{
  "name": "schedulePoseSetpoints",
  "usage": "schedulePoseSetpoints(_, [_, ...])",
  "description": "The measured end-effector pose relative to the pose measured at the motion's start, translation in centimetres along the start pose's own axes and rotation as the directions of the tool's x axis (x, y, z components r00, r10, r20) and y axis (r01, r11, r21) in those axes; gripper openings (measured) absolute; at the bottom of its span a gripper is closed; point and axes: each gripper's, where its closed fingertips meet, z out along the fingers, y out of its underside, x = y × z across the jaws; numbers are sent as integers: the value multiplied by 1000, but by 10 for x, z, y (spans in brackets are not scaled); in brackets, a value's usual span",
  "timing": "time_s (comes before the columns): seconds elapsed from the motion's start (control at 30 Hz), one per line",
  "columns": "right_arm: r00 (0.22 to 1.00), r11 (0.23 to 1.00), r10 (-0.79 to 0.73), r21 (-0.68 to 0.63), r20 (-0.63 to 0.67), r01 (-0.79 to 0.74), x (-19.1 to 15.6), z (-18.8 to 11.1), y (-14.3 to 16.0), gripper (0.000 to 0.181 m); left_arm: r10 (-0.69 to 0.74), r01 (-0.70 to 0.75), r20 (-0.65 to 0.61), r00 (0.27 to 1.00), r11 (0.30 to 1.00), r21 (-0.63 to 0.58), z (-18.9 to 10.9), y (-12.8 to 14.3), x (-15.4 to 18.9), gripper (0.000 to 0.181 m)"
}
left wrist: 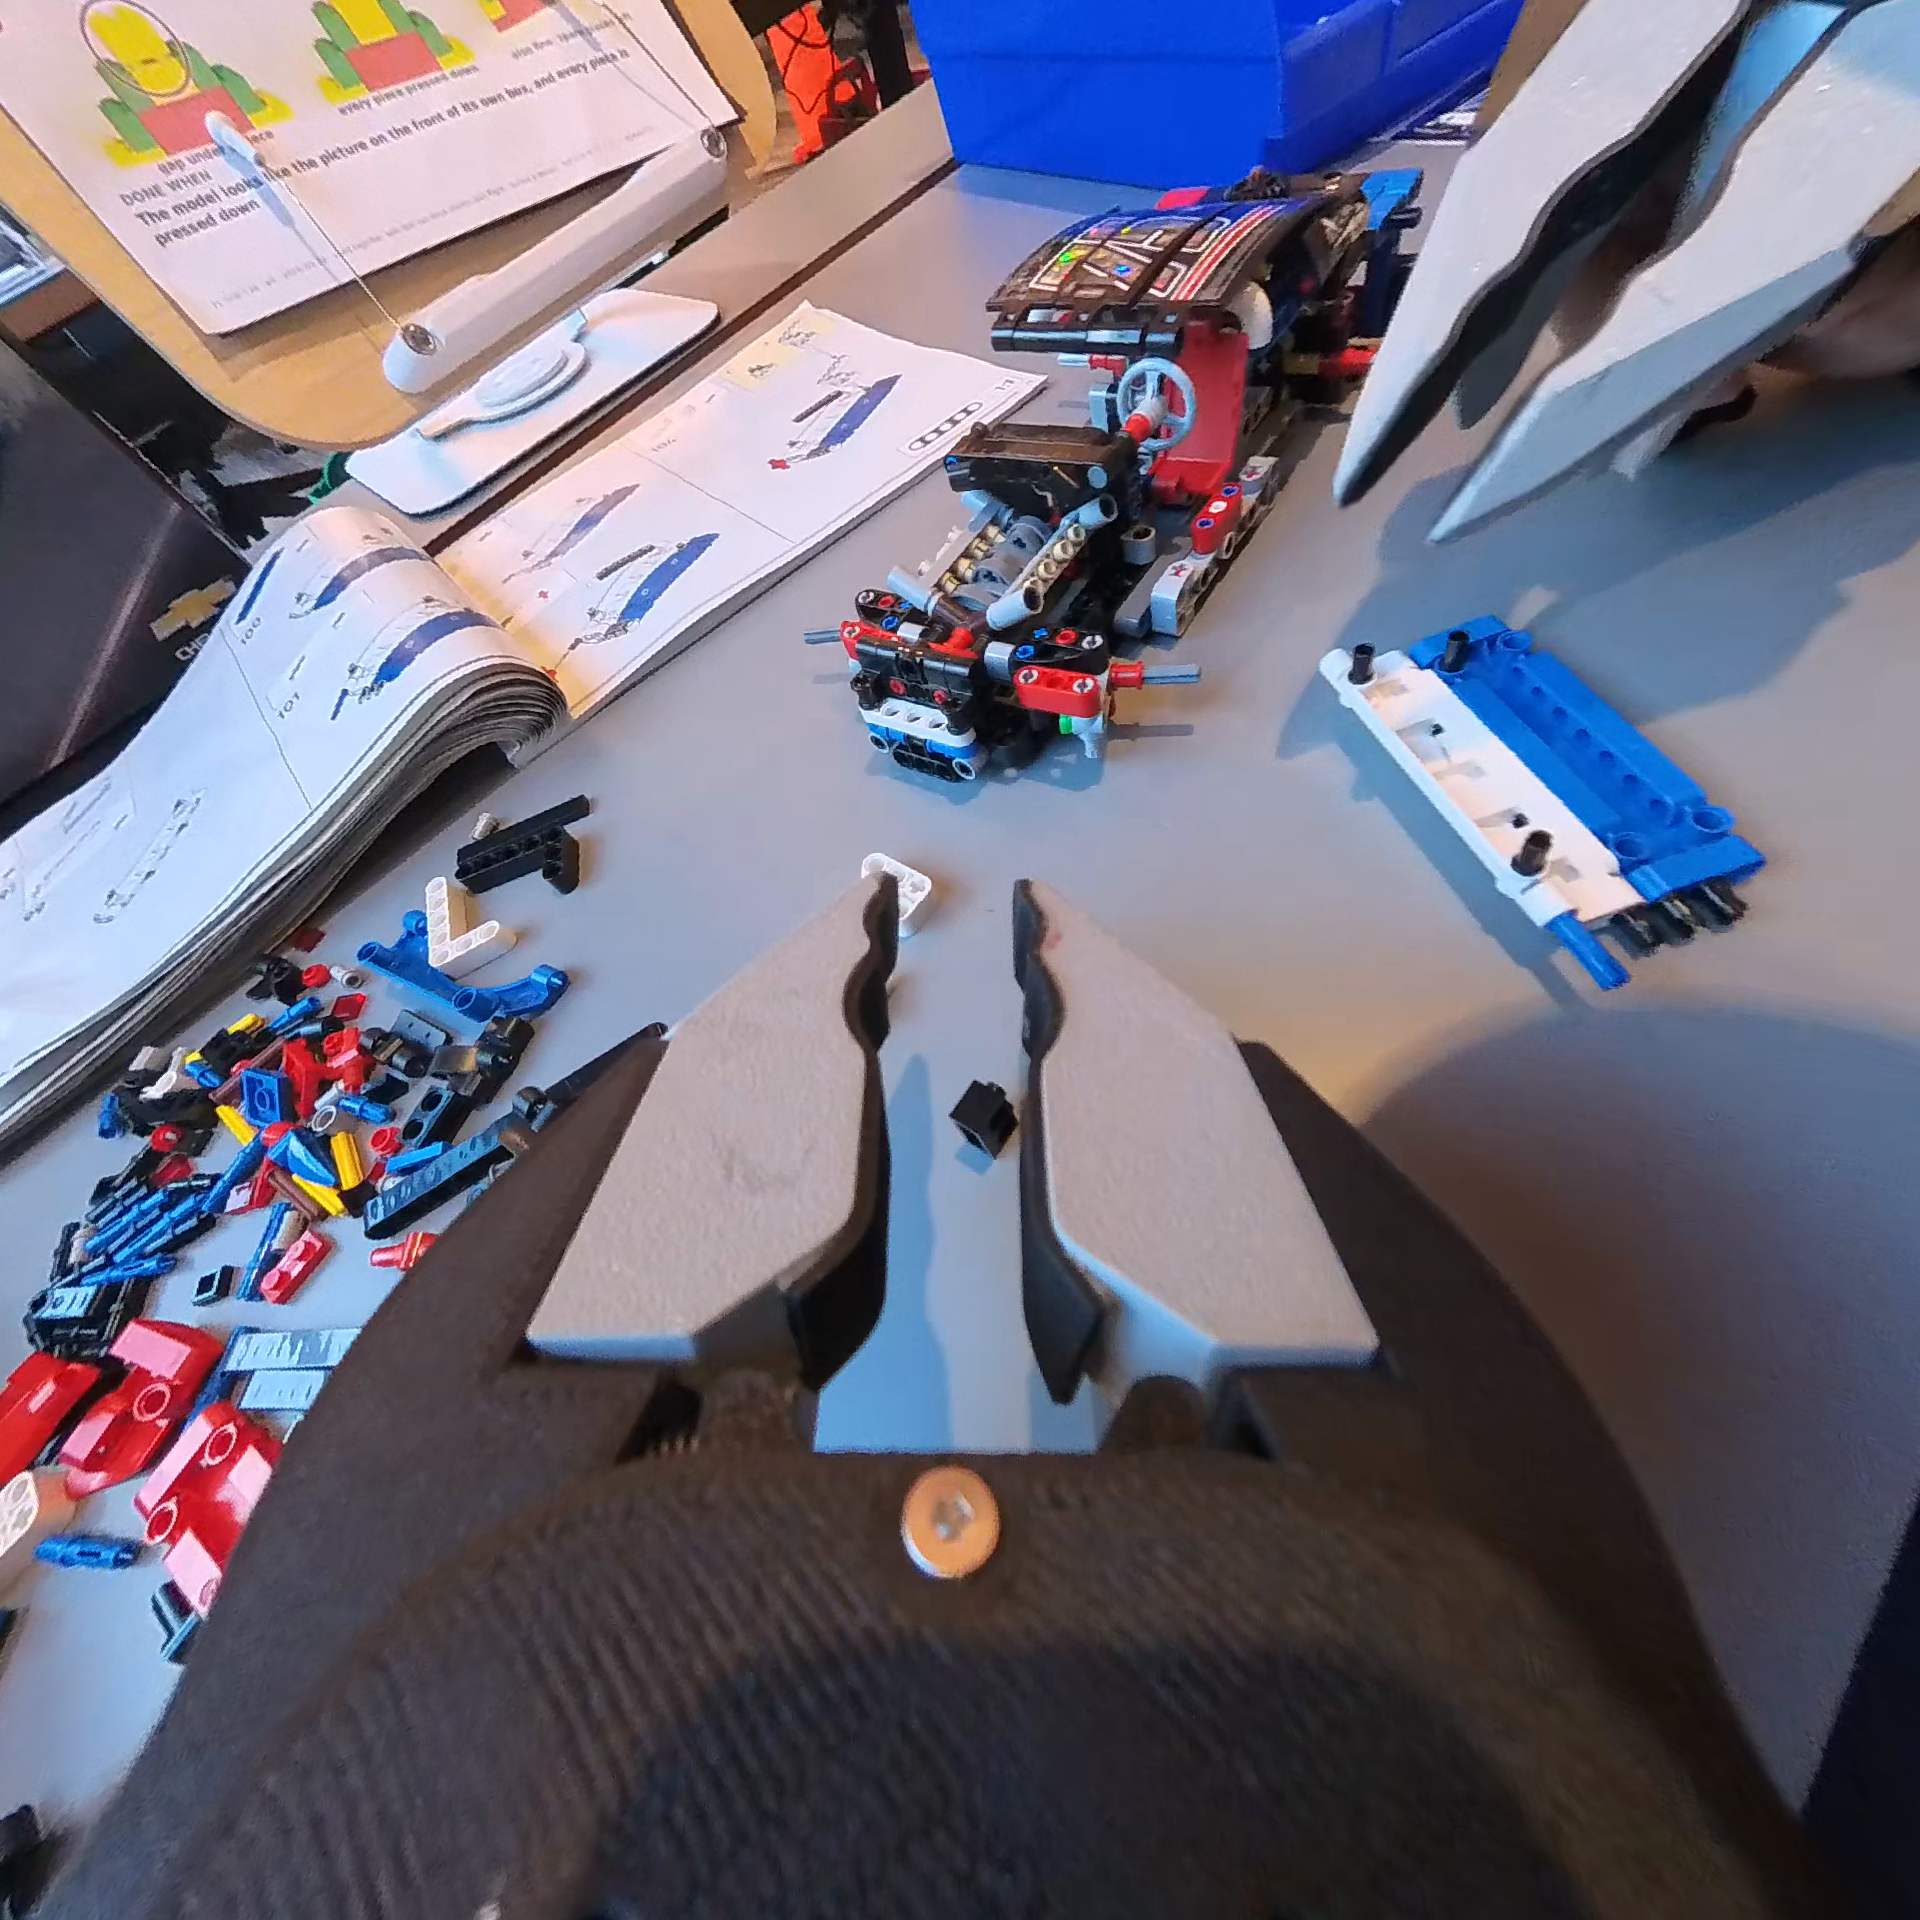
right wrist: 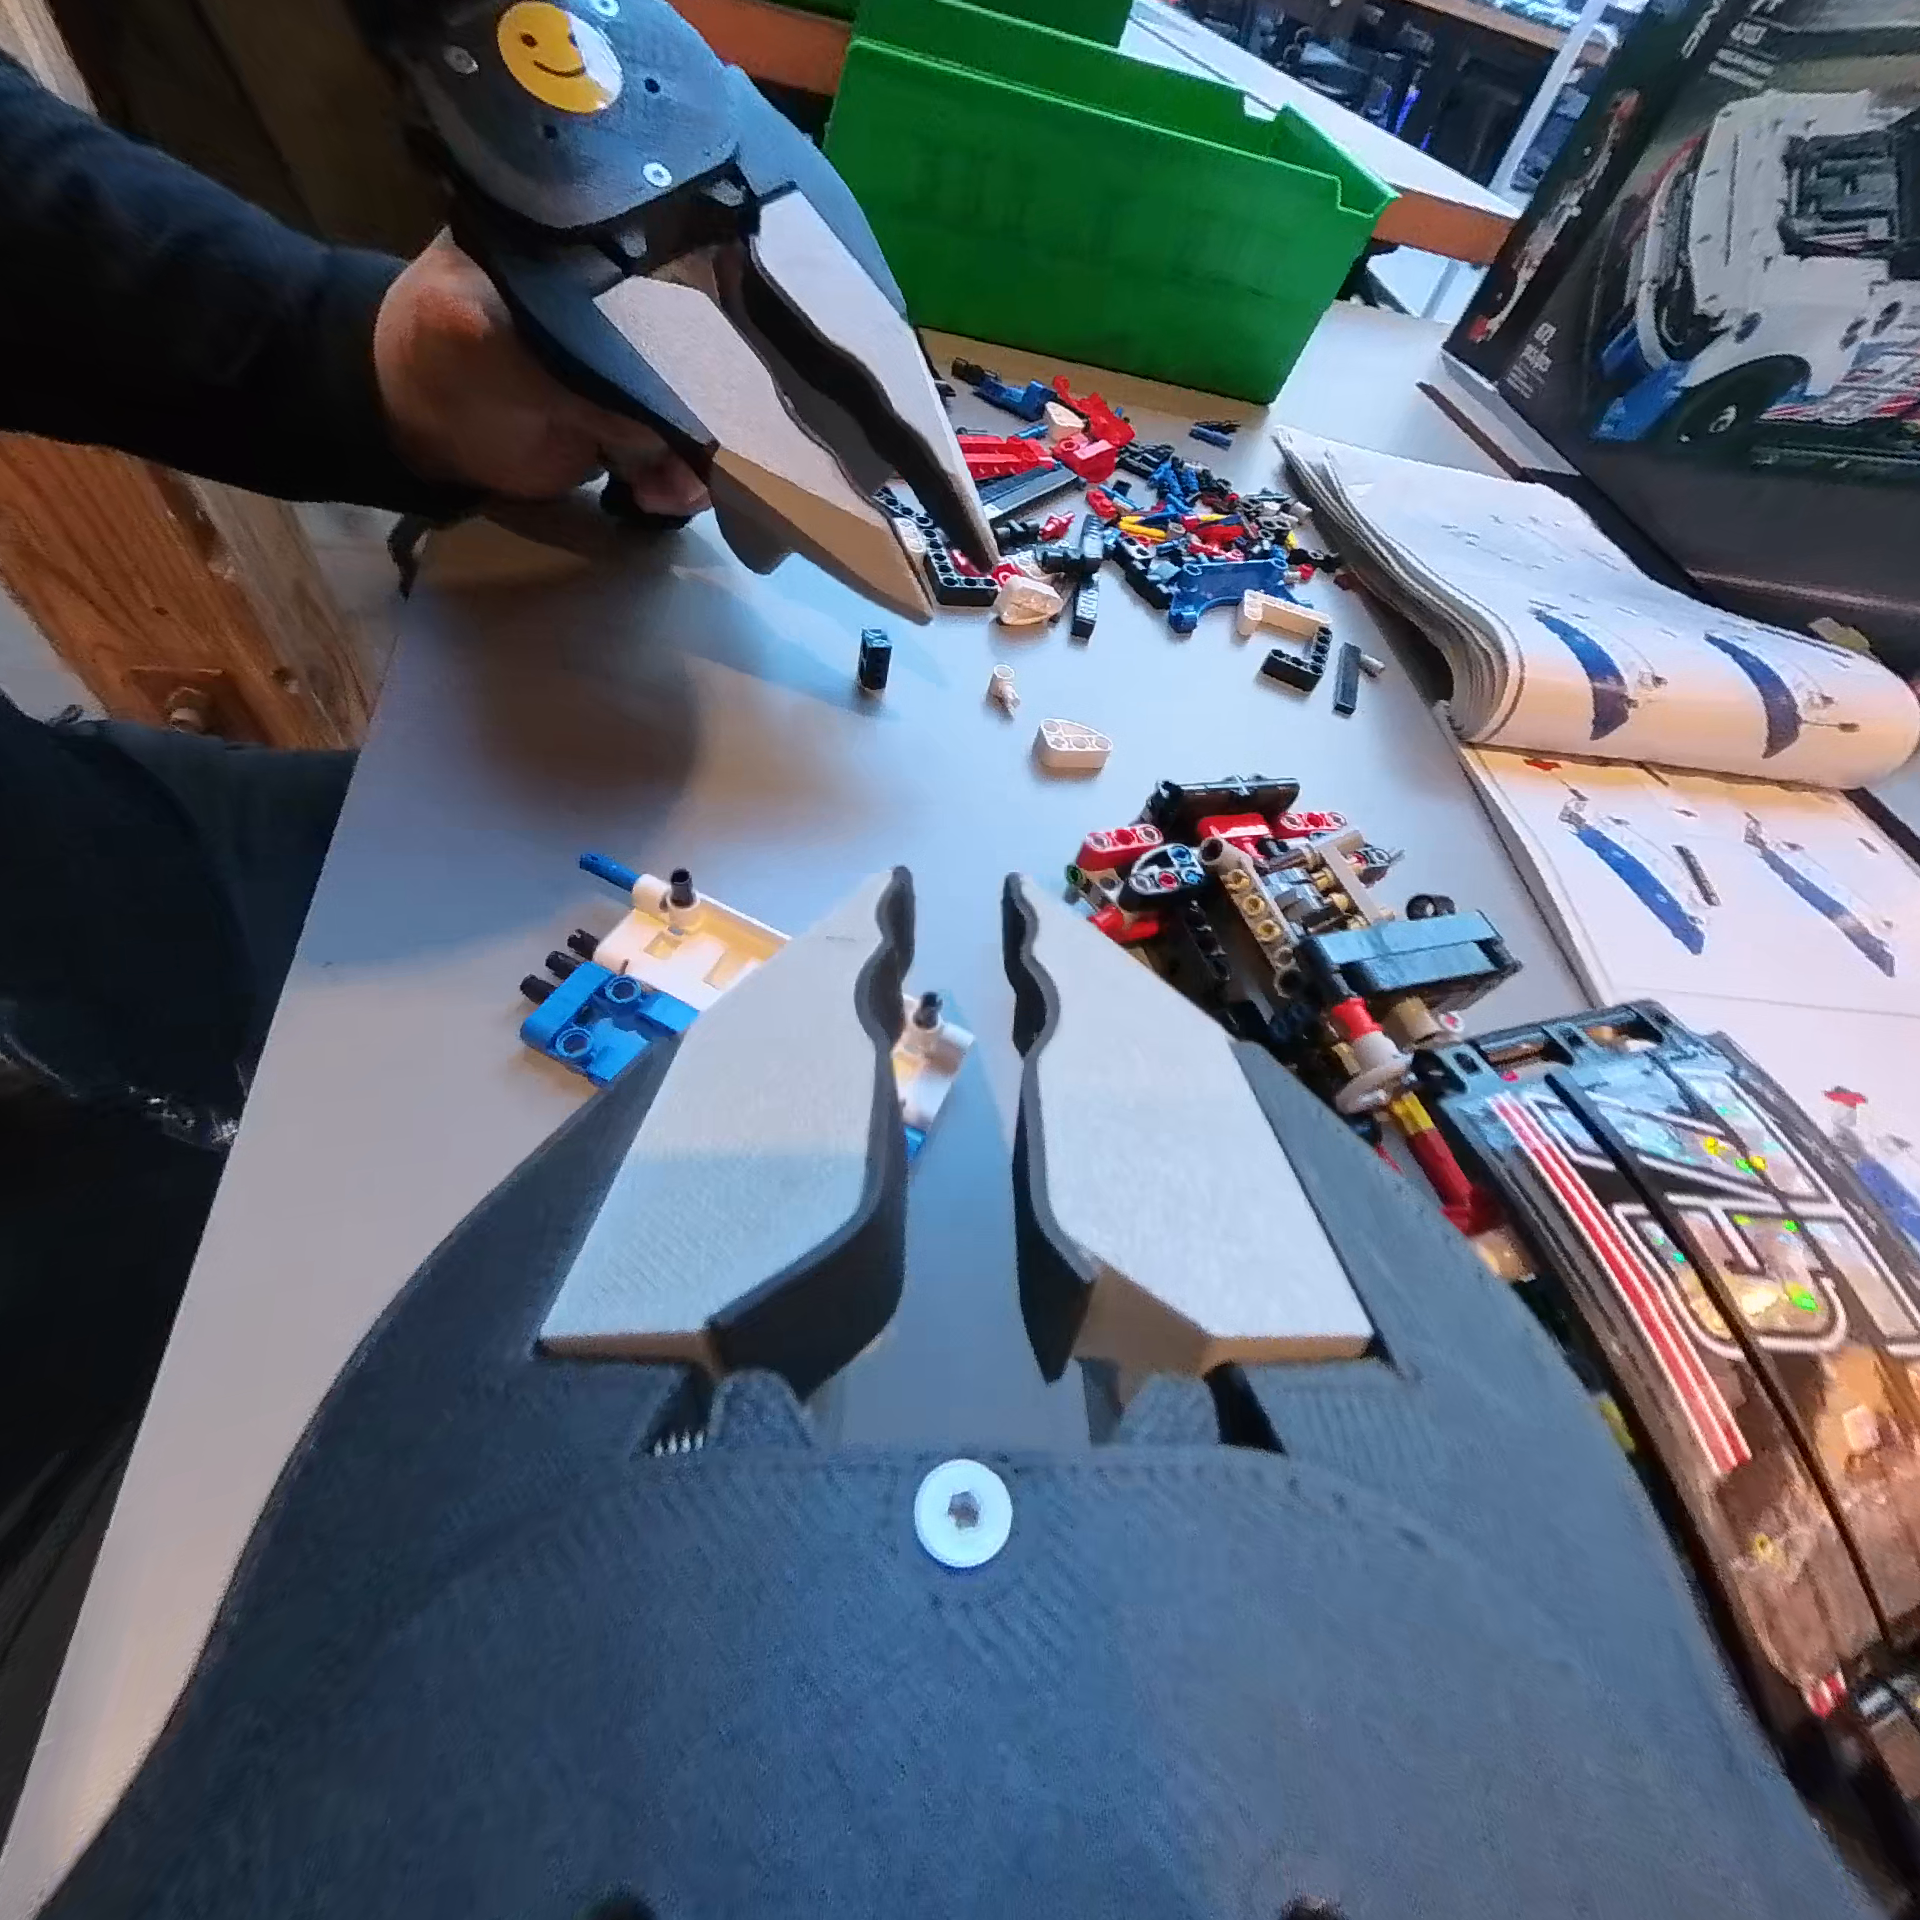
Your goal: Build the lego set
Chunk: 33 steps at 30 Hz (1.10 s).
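Grey tabletop (left wrist: pixel 1195 852) is carrying everything in both views. Nearest in the left wrist view, the left gripper (left wrist: pixel 954 902) is hovering with its jaws apart and nothing between them, above a small black brick (left wrist: pixel 983 1116) that is standing alone on the bare surface. A white angled piece (left wrist: pixel 902 883) is lying just beyond its left fingertip. To the left, a heap of loose lego pieces (left wrist: pixel 281 1122) is spreading beside the open instruction booklet (left wrist: pixel 499 623). Farther on, the half-built lego car (left wrist: pixel 1101 488) is sitting mid-table, and a blue and white panel assembly (left wrist: pixel 1538 800) is lying flat, well apart to its right. Over that panel, in the right wrist view, the right gripper (right wrist: pixel 956 904) is hanging with its jaws parted and empty. At the back, a blue bin (left wrist: pixel 1195 73) is standing; the right wrist view is showing a green bin (right wrist: pixel 1081 208) and the set's box (right wrist: pixel 1745 260).
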Motion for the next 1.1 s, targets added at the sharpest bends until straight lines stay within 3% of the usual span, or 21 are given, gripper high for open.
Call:
schedulePoseSetpoints(0.23, [976, 993, -112, -1, 187, 114, -11, 15, 0, 21, 0, 0, -4, 1000, 1000, -10, 1, 1, 0, 18])
schedulePoseSetpoints(0.37, [960, 998, -15, 60, 278, -1, -8, 24, -17, 25, -2, 2, 4, 1000, 1000, 5, 0, 0, -1, 18])
schedulePoseSetpoints(0.67, [959, 994, -46, 107, 280, 16, -17, 21, -33, 24, -63, 61, -60, 996, 998, -28, 8, 2, 2, 18])
schedulePoseSetpoints(0.93, [958, 990, 45, 113, 282, -80, -5, 17, -30, 22, 53, -53, 4, 999, 997, -52, 10, 4, 5, 17])
schedulePoseSetpoints(1.1, [946, 990, 67, 99, 317, -104, -7, 18, -24, 24, 52, -53, -2, 999, 998, -40, 9, 2, 6, 17])
